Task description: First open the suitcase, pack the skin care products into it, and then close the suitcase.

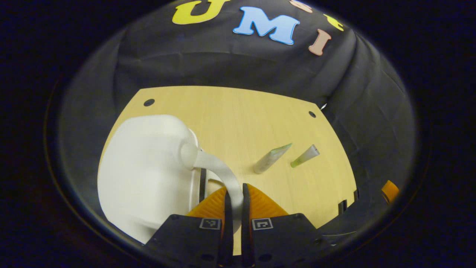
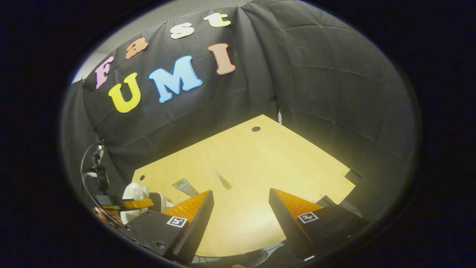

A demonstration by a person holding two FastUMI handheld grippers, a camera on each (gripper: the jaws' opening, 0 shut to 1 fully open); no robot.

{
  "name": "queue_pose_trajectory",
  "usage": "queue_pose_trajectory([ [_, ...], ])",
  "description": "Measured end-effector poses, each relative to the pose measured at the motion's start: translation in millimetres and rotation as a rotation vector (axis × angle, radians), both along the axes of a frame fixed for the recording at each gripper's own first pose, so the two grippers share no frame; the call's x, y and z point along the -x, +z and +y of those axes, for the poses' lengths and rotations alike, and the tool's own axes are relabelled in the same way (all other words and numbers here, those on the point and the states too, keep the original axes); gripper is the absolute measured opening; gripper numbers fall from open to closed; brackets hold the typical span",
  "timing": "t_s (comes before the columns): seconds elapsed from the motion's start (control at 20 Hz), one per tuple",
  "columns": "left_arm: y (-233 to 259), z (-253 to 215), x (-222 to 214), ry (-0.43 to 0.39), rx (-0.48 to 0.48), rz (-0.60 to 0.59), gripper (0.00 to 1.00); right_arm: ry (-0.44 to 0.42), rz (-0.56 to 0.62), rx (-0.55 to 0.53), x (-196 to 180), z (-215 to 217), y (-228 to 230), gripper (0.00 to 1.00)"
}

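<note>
A white suitcase [image 1: 145, 171] lies on the left of the wooden table [image 1: 245, 119] in the left gripper view. Its white handle strap [image 1: 223, 173] arcs from the case down between my left gripper's fingers, and the left gripper [image 1: 235, 201] is shut on it. Two skin care tubes lie to the right: a pale green one [image 1: 270, 158] and a smaller one [image 1: 305, 156]. In the right gripper view my right gripper [image 2: 241, 203] hangs open over the table with nothing between its fingers. Both tubes [image 2: 185, 186] [image 2: 223, 180] lie beyond it, and the suitcase [image 2: 135, 193] peeks in at the lower left.
Black cloth walls close in the table at the back and sides. Small dark holes [image 1: 148, 102] [image 1: 312, 114] mark the tabletop's far corners. The other gripper [image 2: 126, 204] and its cables [image 2: 91, 171] show at the left of the right gripper view.
</note>
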State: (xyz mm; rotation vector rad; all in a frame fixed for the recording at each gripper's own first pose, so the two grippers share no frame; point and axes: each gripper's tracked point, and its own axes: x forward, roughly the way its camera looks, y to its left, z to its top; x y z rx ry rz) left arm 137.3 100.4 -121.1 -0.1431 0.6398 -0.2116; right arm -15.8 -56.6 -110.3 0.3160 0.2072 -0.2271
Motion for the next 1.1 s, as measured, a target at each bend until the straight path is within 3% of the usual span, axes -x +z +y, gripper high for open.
queue_pose_trajectory([
  [0.25,65.7,66.4,18.8,0.005,0.051,-0.036,0.16,0.006,0.014,-0.018,-5.6,3.7,-5.7,0.91],
  [0.3,73.6,83.0,22.1,0.007,0.055,-0.046,0.13,0.012,0.019,-0.022,-7.7,6.5,-8.2,0.91],
  [0.55,96.5,151.3,34.7,-0.047,0.084,-0.022,0.16,0.059,0.031,-0.030,-15.1,26.9,-11.7,0.91],
  [0.6,96.2,166.2,34.8,-0.042,0.058,-0.015,0.13,0.064,0.033,-0.028,-16.6,29.9,-12.9,0.91],
  [0.7,103.2,201.6,34.3,-0.010,-0.048,-0.020,0.16,0.070,0.038,-0.030,-17.4,32.1,-14.9,0.91],
  [1.0,122.8,357.2,23.0,0.221,-0.490,-0.023,0.16,0.064,0.050,-0.092,-21.0,28.8,-25.3,0.91],
  [1.1,104.5,409.3,15.6,0.284,-0.550,0.047,0.15,0.052,0.056,-0.103,-21.1,24.4,-28.4,0.91],
])
